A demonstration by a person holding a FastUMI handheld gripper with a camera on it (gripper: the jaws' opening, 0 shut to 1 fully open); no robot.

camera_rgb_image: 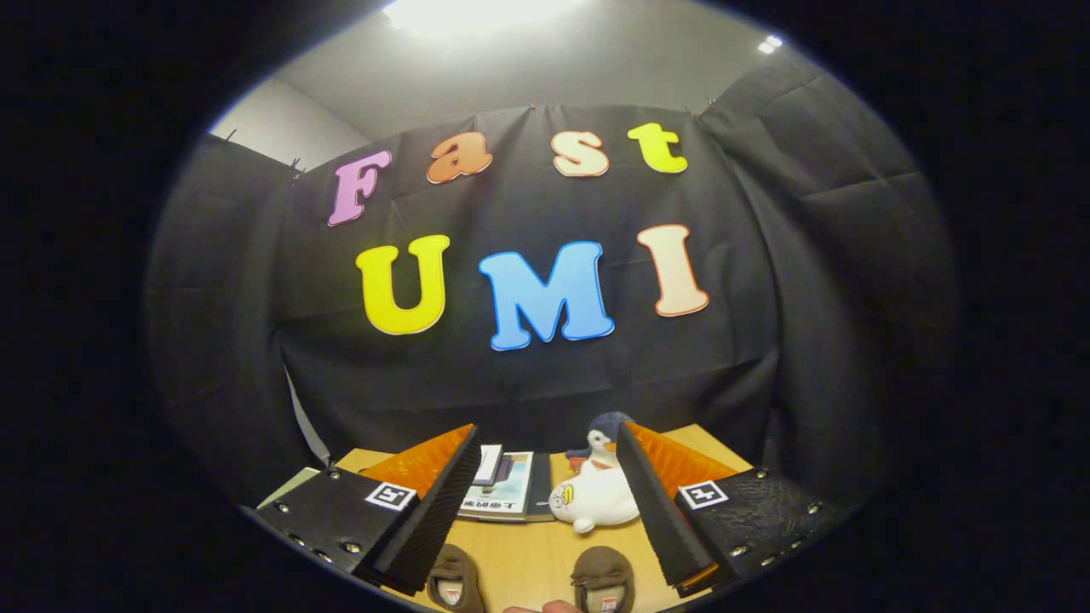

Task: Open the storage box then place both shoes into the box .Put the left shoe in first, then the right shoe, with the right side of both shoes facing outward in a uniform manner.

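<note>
Two brown shoes stand side by side on the wooden table (519,553), seen from above with their openings showing. One shoe (453,579) lies close to the left finger, the other shoe (603,581) sits nearer the right finger. My gripper (545,472) hangs above them, open, with nothing between its fingers. The shoes lie low between the two fingers, partly cut off.
A white plush penguin (596,485) with a dark head stands on the table just ahead, close to the right finger. A stack of books (502,485) lies to its left, beside the left finger. A fingertip of a person (545,607) shows between the shoes.
</note>
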